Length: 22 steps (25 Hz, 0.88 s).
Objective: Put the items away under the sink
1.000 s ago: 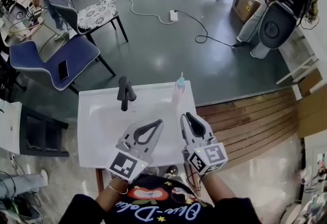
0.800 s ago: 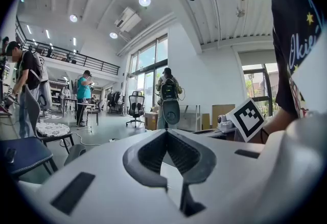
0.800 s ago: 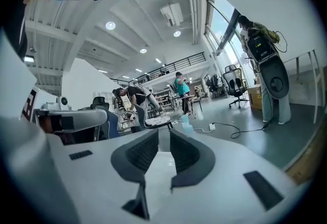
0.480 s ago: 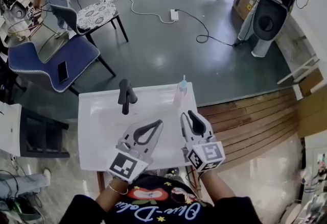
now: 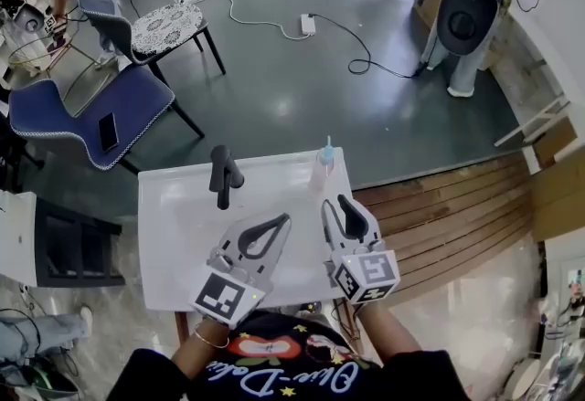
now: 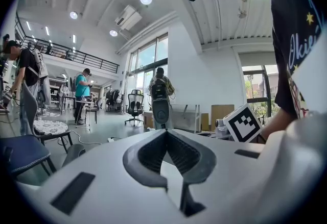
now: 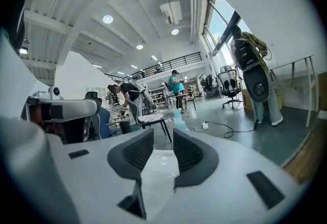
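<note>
One bottle (image 5: 324, 155) spotted, upright on the far right corner of the sink (image 5: 178, 226), well out ahead; looks light, squishy plastic, probably slick, so best pinched gently mid-body by right gripper (image 5: 335, 205), jaws just opening, empty, with left gripper (image 5: 282, 220) clenched on nothing.

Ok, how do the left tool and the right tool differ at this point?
The left tool has its jaws meeting at the tips; the right tool has them apart, having just been opening. In the head view the left tool slants toward the right one, while the right tool points nearly straight ahead. Both are empty, over the white sink top.
</note>
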Each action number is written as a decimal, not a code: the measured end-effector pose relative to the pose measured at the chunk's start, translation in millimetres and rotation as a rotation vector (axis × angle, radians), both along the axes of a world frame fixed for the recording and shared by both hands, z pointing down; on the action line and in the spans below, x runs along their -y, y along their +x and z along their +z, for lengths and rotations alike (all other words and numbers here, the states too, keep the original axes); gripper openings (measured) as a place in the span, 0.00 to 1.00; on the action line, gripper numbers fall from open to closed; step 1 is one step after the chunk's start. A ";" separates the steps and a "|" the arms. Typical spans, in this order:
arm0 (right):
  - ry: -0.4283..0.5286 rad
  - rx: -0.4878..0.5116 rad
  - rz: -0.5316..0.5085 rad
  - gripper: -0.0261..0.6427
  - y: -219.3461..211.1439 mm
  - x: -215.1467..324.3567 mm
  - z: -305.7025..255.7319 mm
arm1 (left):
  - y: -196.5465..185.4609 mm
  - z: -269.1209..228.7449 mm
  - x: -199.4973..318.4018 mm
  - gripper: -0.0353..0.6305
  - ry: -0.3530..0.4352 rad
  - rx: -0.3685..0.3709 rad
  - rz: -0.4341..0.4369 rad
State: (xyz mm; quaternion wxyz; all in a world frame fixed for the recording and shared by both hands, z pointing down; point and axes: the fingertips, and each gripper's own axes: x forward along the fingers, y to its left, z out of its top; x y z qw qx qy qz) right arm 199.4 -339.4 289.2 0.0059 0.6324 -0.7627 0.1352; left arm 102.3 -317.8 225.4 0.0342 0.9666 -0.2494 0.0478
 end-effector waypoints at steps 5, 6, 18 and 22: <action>-0.014 -0.009 0.011 0.24 0.2 6.0 7.1 | -2.9 1.3 5.9 0.06 -0.001 0.003 0.001; -0.016 -0.009 0.012 0.24 0.0 7.7 8.4 | -3.4 1.8 7.5 0.06 -0.003 0.003 0.000; -0.048 -0.063 0.023 0.28 -0.7 24.3 25.9 | -6.1 7.3 19.4 0.06 -0.018 0.006 -0.003; -0.050 -0.060 0.051 0.30 5.7 29.5 29.3 | -6.2 7.2 21.3 0.06 -0.017 0.005 -0.005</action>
